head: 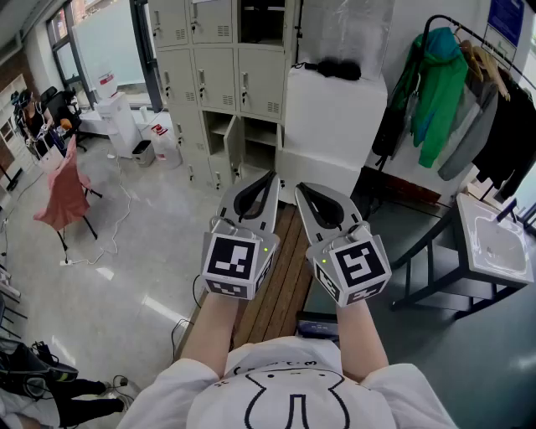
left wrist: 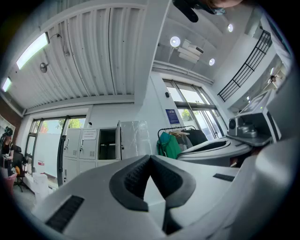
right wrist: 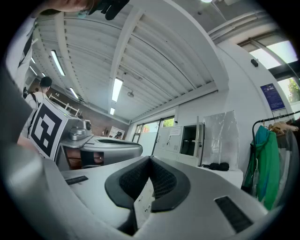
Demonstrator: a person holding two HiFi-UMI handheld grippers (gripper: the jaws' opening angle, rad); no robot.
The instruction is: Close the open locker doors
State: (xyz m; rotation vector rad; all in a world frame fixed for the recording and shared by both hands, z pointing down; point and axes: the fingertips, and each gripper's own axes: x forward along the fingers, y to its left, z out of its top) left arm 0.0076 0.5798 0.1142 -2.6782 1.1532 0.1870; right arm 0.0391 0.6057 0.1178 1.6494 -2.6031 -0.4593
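Observation:
A bank of beige lockers (head: 219,77) stands ahead at the far wall. An upper compartment (head: 261,21) is open and dark inside. Low down, two compartments (head: 243,138) stand open with a door (head: 234,149) swung out between them. My left gripper (head: 272,177) and right gripper (head: 300,187) are held side by side in front of me, well short of the lockers, tips pointing at them. Both are shut with nothing between the jaws. The left gripper view shows its tips (left wrist: 150,157) met below the open upper locker (left wrist: 107,144). The right gripper view shows the same (right wrist: 150,158), with that locker (right wrist: 190,139) beyond.
A large white block (head: 335,113) with a black item (head: 339,69) on top stands right of the lockers. A clothes rack with a green jacket (head: 440,92) is at the right, above a grey sink table (head: 496,239). A wooden bench (head: 276,289) runs below my hands. A pink-draped chair (head: 63,194) stands left.

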